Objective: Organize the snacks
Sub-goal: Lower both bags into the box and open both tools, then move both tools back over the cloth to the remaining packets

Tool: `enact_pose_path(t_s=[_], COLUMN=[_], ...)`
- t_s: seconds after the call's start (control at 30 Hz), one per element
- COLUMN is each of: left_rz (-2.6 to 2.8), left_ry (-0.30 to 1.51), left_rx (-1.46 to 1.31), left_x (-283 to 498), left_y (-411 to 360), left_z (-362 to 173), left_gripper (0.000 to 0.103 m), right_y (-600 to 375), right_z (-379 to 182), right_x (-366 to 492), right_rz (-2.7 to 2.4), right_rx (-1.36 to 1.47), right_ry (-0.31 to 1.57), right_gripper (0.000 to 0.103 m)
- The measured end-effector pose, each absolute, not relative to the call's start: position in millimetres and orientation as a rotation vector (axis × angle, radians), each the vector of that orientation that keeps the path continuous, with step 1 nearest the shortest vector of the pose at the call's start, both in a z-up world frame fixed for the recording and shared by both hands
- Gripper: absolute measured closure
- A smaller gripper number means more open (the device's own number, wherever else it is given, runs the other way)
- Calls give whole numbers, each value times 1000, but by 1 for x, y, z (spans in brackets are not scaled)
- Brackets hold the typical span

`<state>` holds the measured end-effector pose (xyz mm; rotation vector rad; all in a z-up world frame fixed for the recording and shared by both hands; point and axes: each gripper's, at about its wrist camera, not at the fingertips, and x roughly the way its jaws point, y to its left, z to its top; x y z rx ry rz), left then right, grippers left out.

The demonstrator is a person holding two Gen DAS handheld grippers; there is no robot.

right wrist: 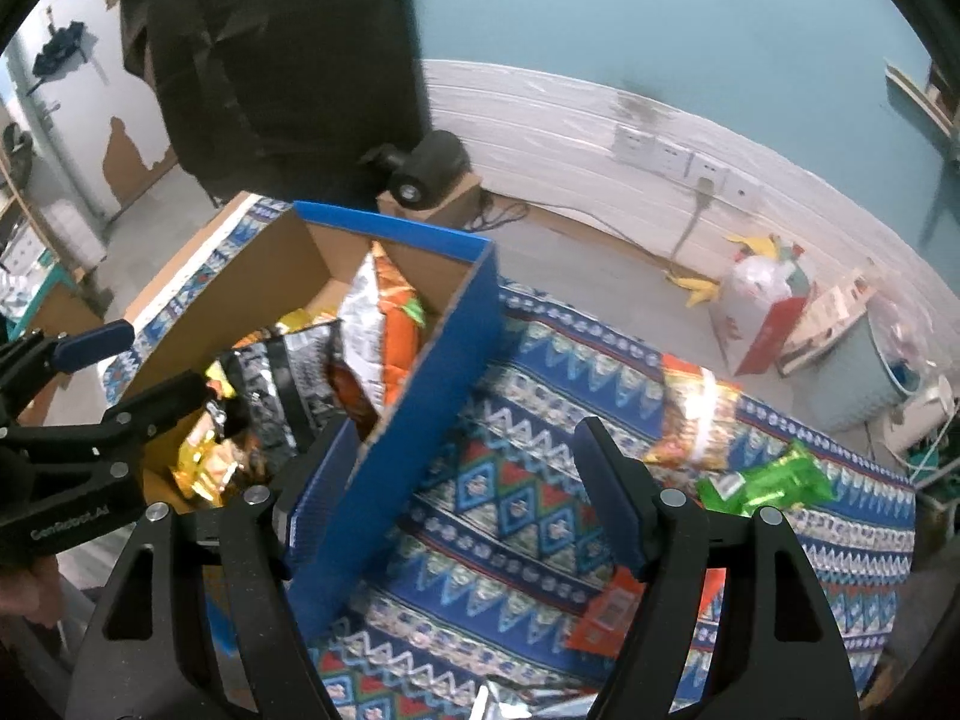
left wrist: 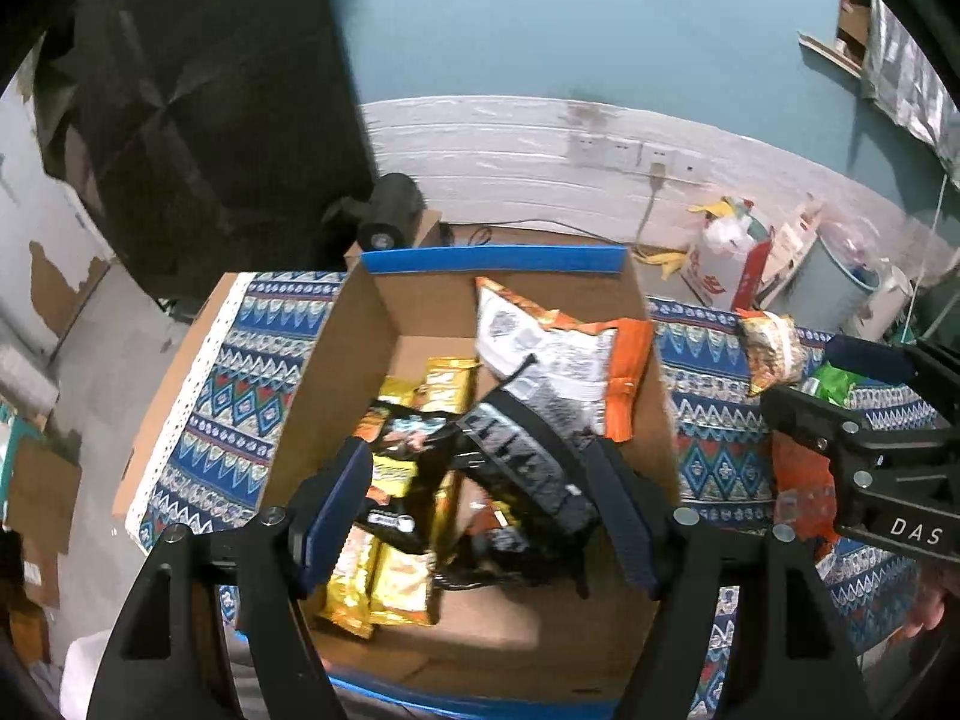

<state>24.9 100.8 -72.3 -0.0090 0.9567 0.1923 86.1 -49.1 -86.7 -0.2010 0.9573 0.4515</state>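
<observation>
The box (left wrist: 456, 312) sits on the patterned cloth (right wrist: 540, 480), already heaped with snack bags so they stay together. The left gripper (left wrist: 480, 510) hangs over the heap, jaws wide, gripping nothing. The right gripper (right wrist: 456, 492) straddles the box's blue wall, also wide and empty. A green packet (right wrist: 774, 480) and an orange packet (right wrist: 606, 618) wait loose on the cloth.

A table draped in a blue patterned cloth (right wrist: 528, 480) carries a cardboard box (right wrist: 444, 324) with blue outer walls — open-topped. Right of the box, on the cloth, lie three packets — an orange-yellow snack bag (right wrist: 696, 414), a green packet (right wrist: 768, 480) and an orange packet (right wrist: 606, 618).
</observation>
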Motion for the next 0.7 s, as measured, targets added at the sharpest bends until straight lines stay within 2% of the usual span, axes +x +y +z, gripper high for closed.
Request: enact_pose_path(t_s=[0.1, 0.7], left_rz=[175, 72], left_ry=[955, 981], left_rx=[10, 115], left_x=[29, 65], left_y=[86, 0], left_z=[-71, -80], left_gripper=[27, 27], right_y=[-64, -176], right_z=[-86, -104], right_x=[85, 90], right_rz=[423, 237], right_rx=[-204, -141], right_ry=[951, 1007], right_gripper=[24, 23])
